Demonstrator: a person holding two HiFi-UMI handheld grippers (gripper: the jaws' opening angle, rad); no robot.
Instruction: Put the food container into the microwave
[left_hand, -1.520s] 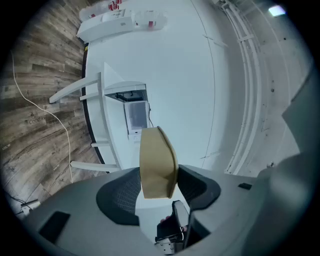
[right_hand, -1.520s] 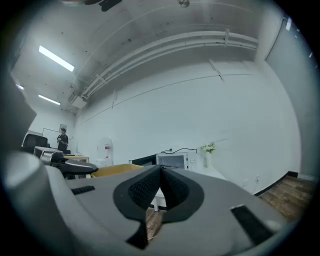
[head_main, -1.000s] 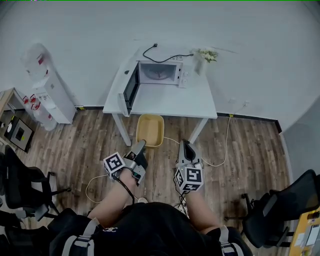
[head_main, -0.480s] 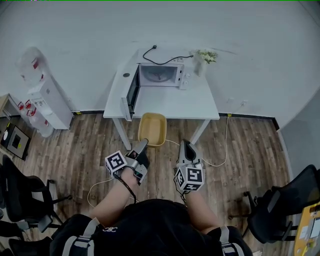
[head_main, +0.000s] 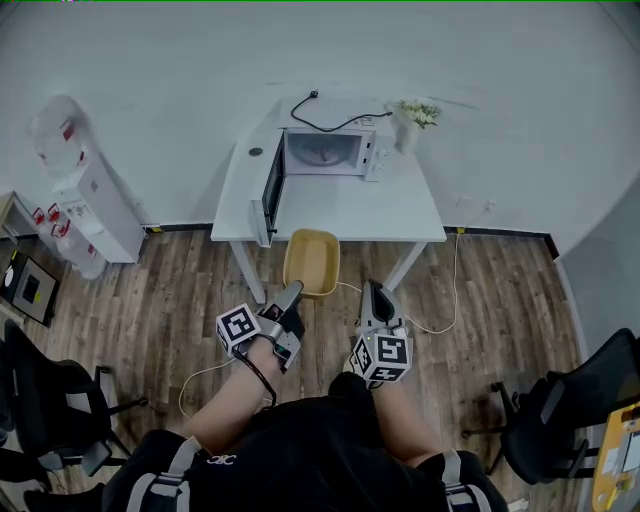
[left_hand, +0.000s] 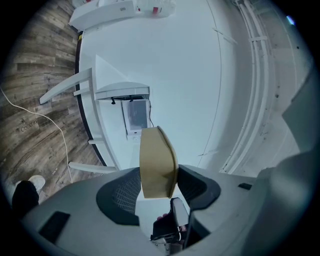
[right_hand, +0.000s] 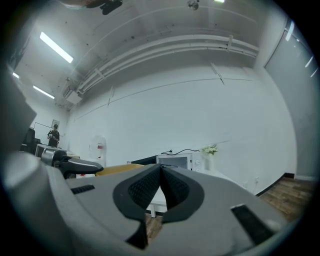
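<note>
- Left gripper (head_main: 292, 294): grasps the yellow food container (head_main: 311, 262) by its near rim, jaws pressed on either side of it.
- Holds the container out in the air, open side up, over the wood floor (head_main: 180, 300) and right at the near edge of the white table (head_main: 370, 210).
- Right gripper (head_main: 375, 296): clenched on nothing, pads (right_hand: 172, 185) touching each other; hangs just beside the left gripper, apart from the container.
- Microwave (head_main: 327, 152): stands at the far side of the table, door (head_main: 268, 192) swung open to the left, cavity facing the person.
- Vase of flowers (head_main: 410, 120): stands just right of the microwave.
- Water dispenser (head_main: 85, 195): stands against the wall, well left of the table.
</note>
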